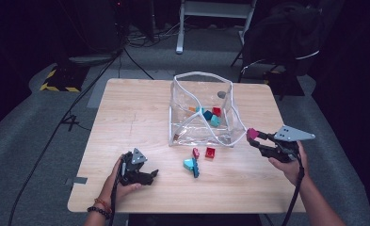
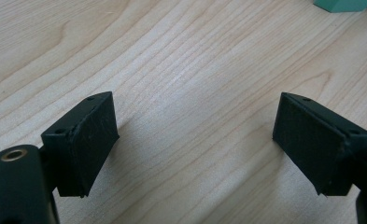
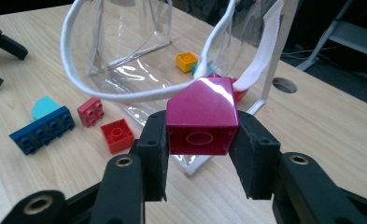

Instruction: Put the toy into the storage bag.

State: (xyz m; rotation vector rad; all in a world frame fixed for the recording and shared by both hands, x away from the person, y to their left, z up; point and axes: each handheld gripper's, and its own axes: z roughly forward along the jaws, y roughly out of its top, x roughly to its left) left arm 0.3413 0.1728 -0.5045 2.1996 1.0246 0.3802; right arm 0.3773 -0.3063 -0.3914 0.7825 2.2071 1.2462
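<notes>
My right gripper is shut on a magenta roof-shaped block, held in the air by the near right corner of the clear plastic bag. The bag stands open with white piping on its rim; several blocks lie inside, among them an orange one and a red one. On the table in front of the bag lie a blue brick, a teal block, a pink brick and a red brick. My left gripper rests open, low over bare wood.
The wooden table has a round hole near the bag's far side. Beyond the table stand a dark chair and a white frame; cables run across the grey floor.
</notes>
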